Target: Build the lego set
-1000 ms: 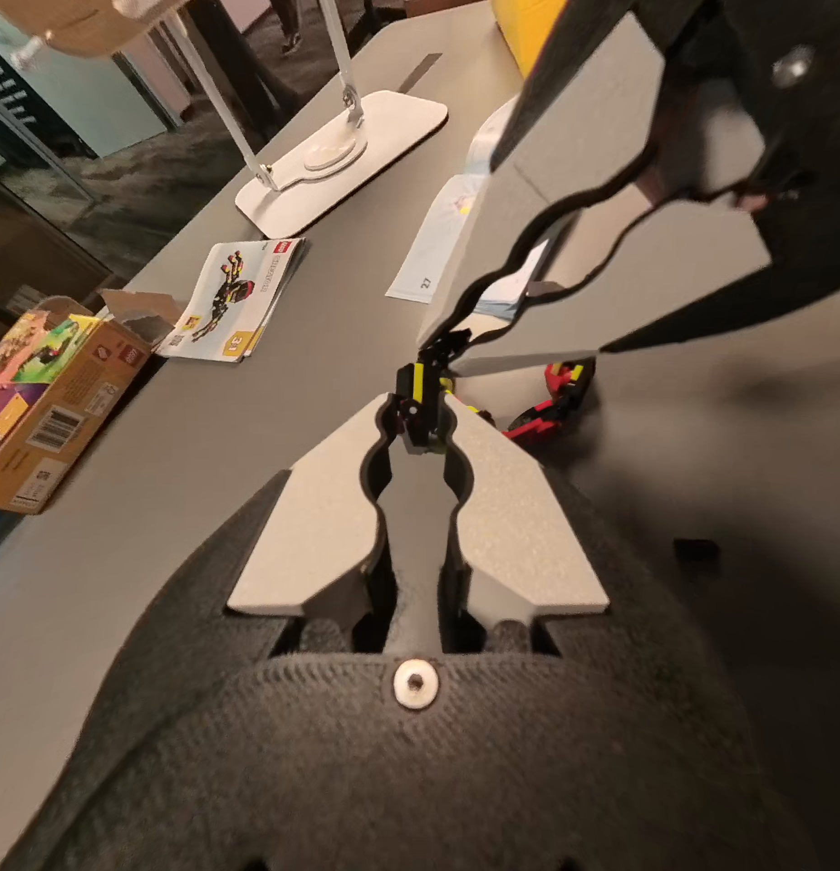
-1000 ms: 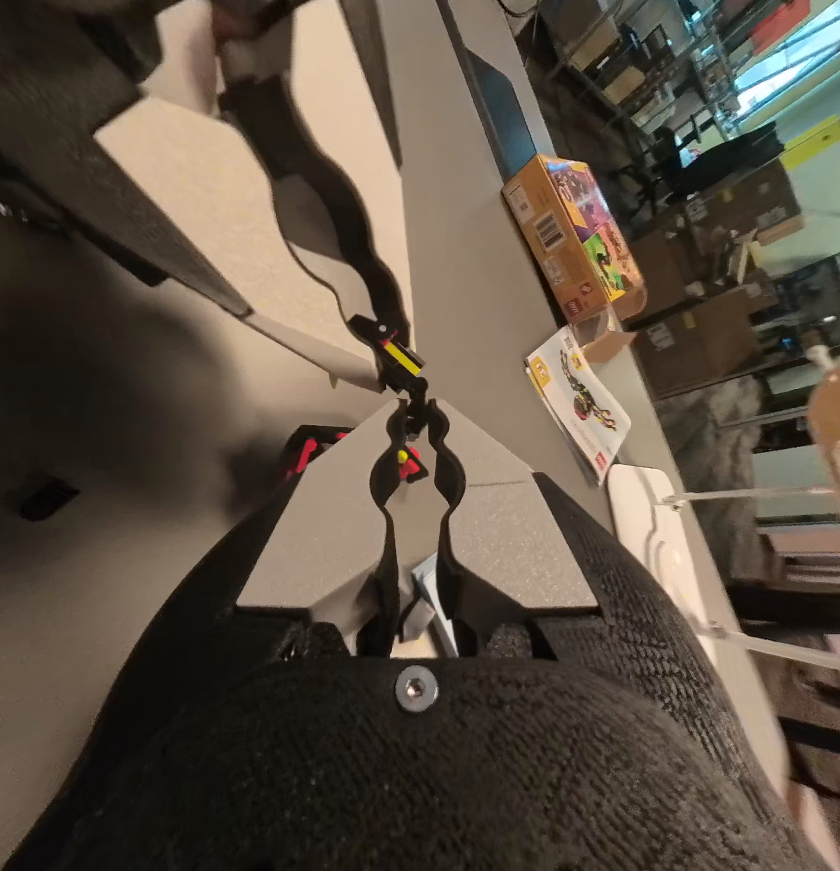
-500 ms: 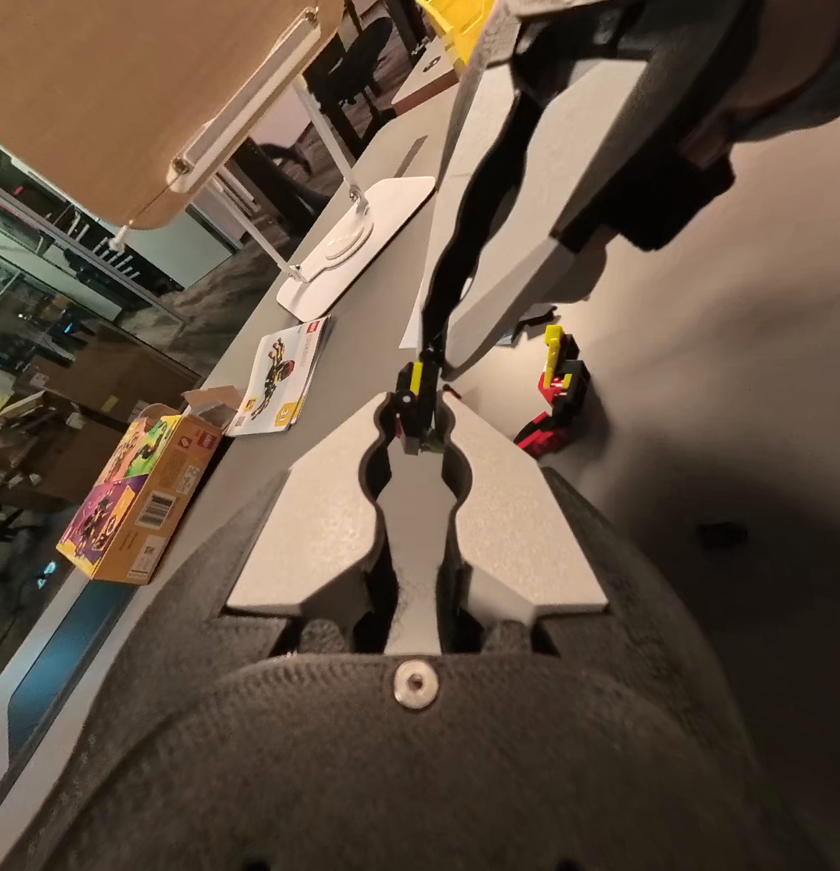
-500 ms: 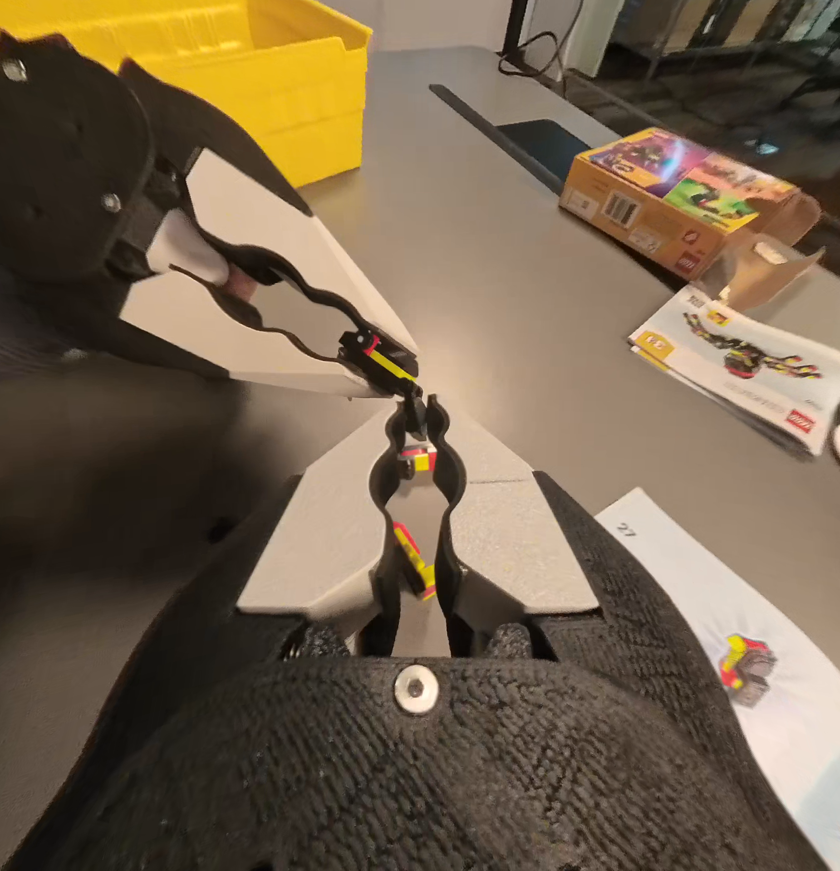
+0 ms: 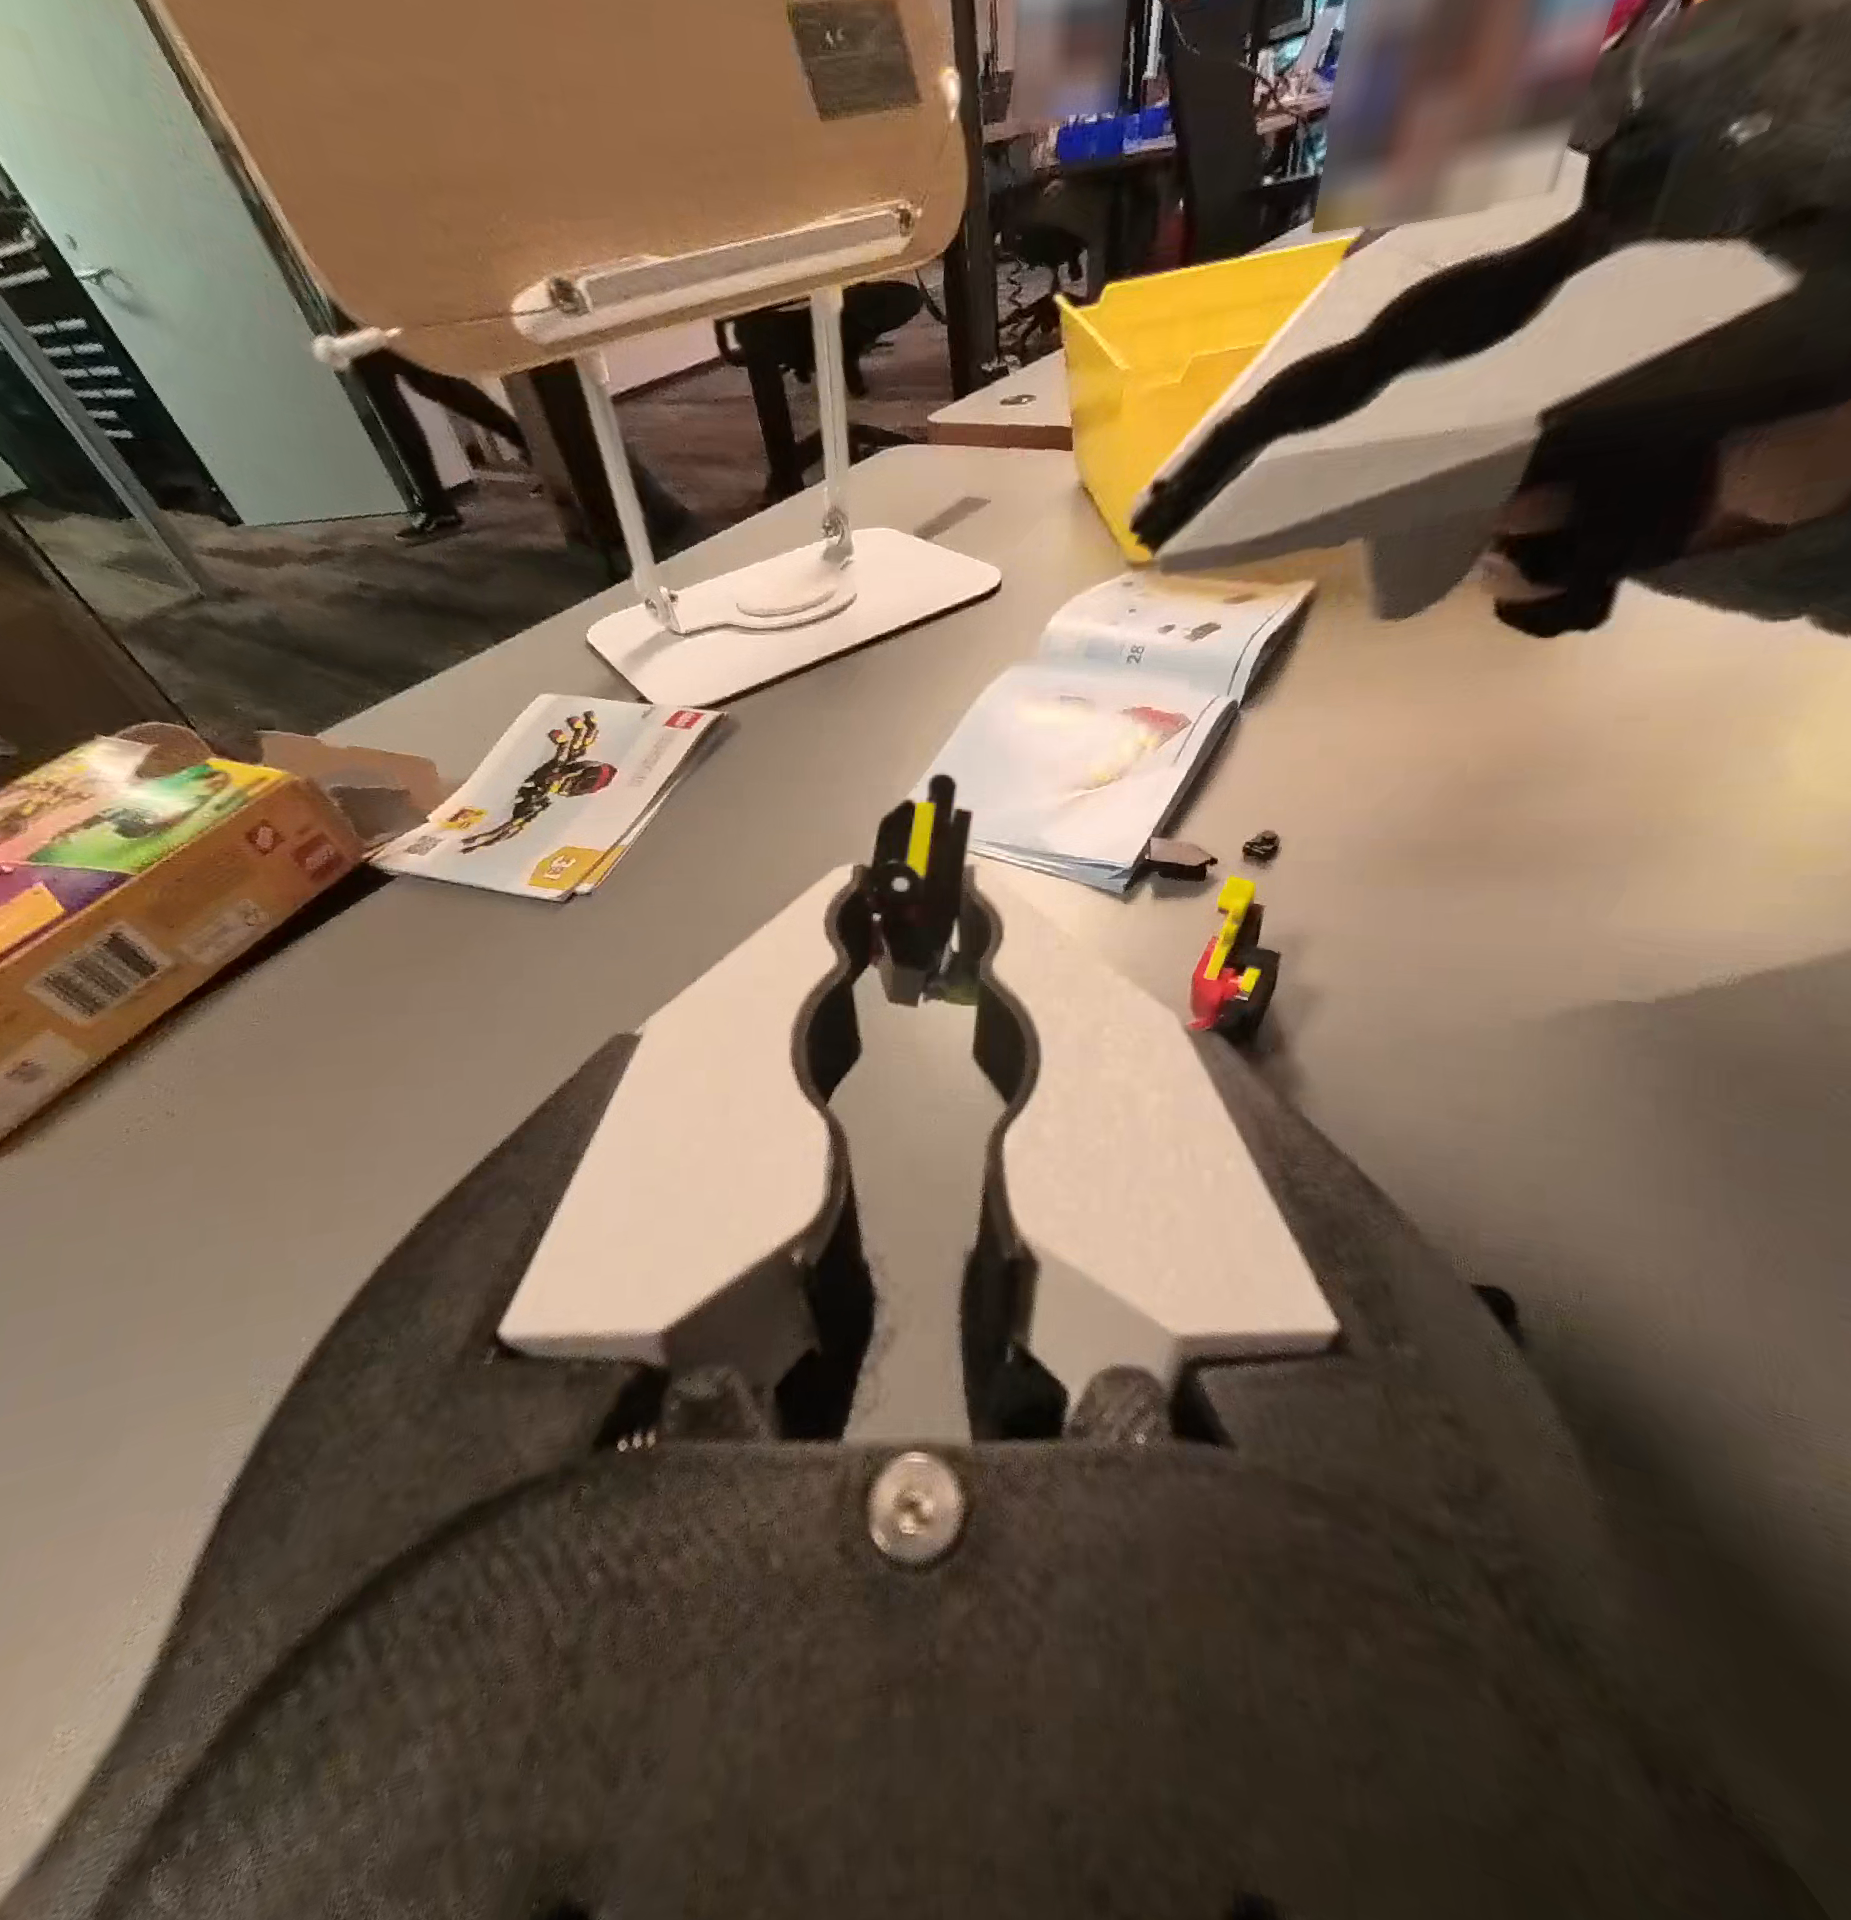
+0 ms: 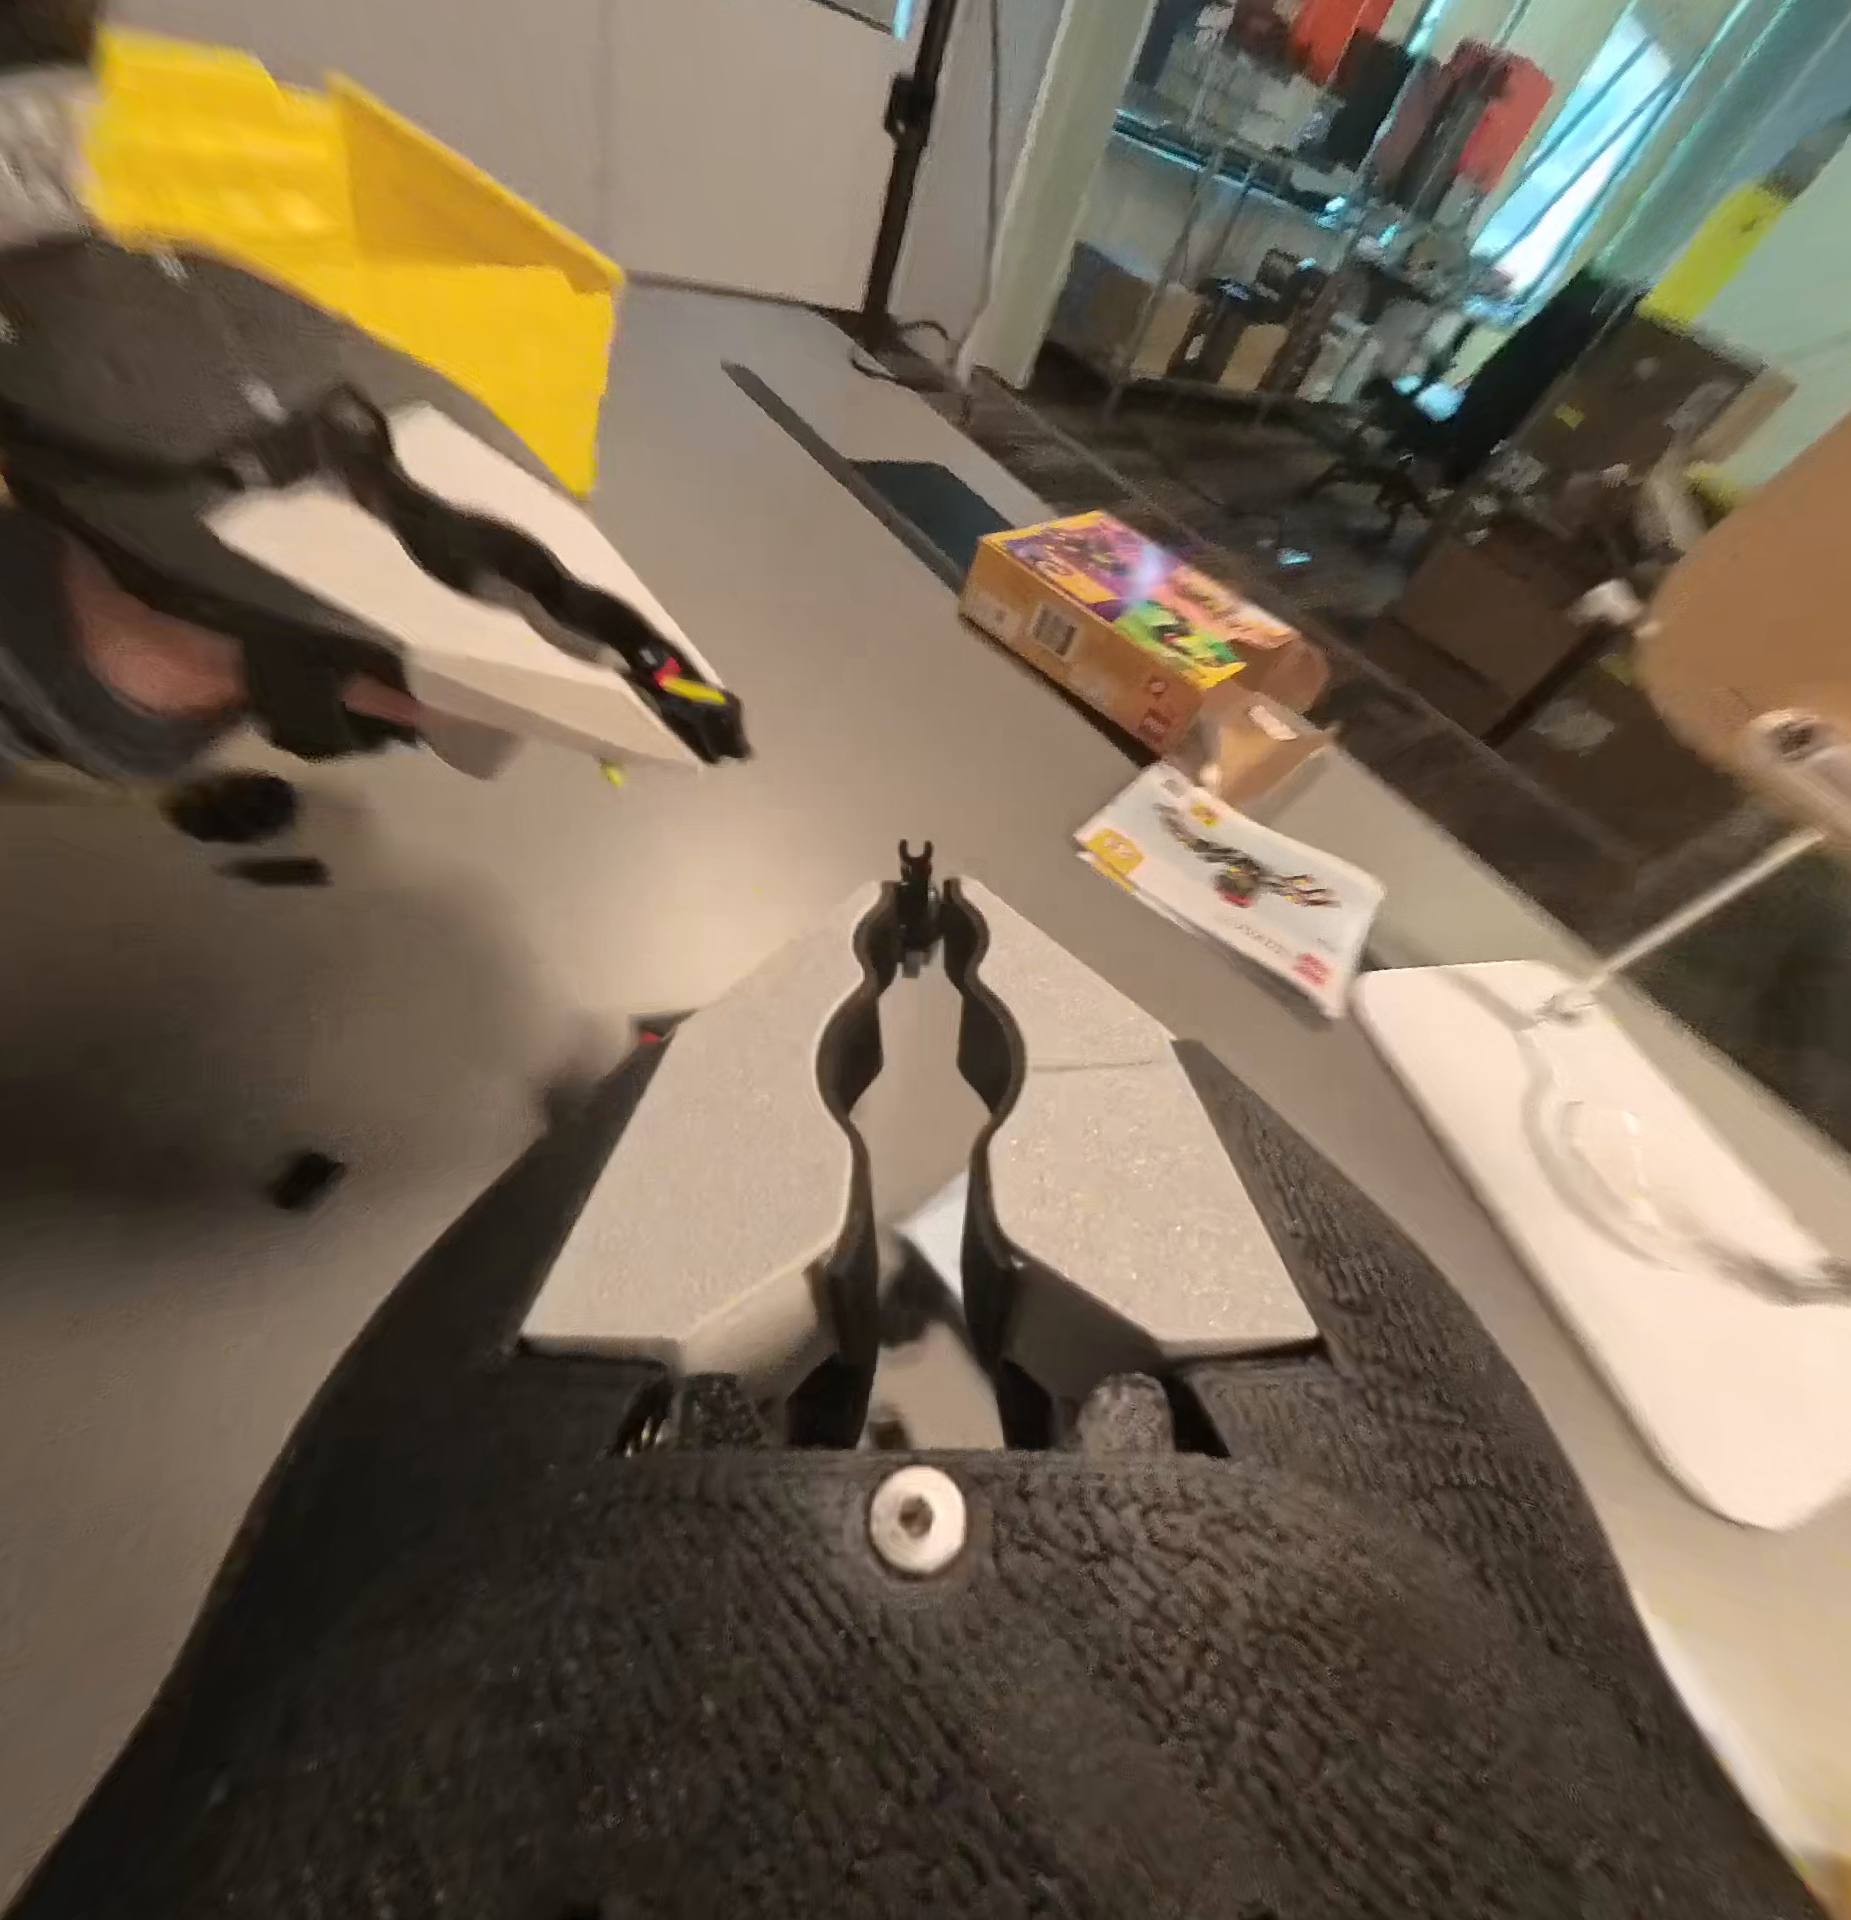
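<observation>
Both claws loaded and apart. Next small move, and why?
Probably bring the right claw back toward the left claw: it pinches a small black clip piece, the left one holds the black-and-yellow sub-assembly, and the two parts are unjoined.

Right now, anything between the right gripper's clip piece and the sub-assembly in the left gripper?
Nothing visible. The right gripper holds a small black clip piece; the left gripper holds the black-and-yellow sub-assembly apart in mid-air, with only open space above the table between them.

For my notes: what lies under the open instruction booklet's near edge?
A dark flat piece pokes out from under the open booklet; how far it reaches under the pages is hidden.
</observation>
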### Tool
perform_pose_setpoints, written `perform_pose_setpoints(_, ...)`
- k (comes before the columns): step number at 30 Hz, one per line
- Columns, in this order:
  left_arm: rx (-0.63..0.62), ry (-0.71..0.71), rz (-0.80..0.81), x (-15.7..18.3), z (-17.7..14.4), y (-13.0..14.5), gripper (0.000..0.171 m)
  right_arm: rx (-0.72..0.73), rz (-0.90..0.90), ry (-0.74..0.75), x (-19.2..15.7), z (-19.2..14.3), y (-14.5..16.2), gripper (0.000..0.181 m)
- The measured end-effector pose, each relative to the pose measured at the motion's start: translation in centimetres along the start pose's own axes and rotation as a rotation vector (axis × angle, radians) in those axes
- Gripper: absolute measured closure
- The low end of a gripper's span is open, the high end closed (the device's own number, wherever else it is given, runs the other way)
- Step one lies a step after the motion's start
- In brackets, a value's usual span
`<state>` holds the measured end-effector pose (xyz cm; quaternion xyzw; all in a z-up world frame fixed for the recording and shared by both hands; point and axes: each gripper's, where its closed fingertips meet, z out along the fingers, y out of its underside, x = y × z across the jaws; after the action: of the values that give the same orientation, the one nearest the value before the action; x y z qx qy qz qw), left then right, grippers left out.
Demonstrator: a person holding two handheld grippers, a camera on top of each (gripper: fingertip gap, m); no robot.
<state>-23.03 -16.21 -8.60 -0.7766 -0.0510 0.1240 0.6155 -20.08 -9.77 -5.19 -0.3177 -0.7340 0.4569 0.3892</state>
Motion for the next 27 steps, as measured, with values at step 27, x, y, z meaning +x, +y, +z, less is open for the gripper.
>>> perform_pose_setpoints(27, -0.223, -0.003, -0.277, -1.6, 0.3, 4.8, 0.156, 0.080, -0.090, 0.019, -1.2, -0.5, 1.0, 0.175)
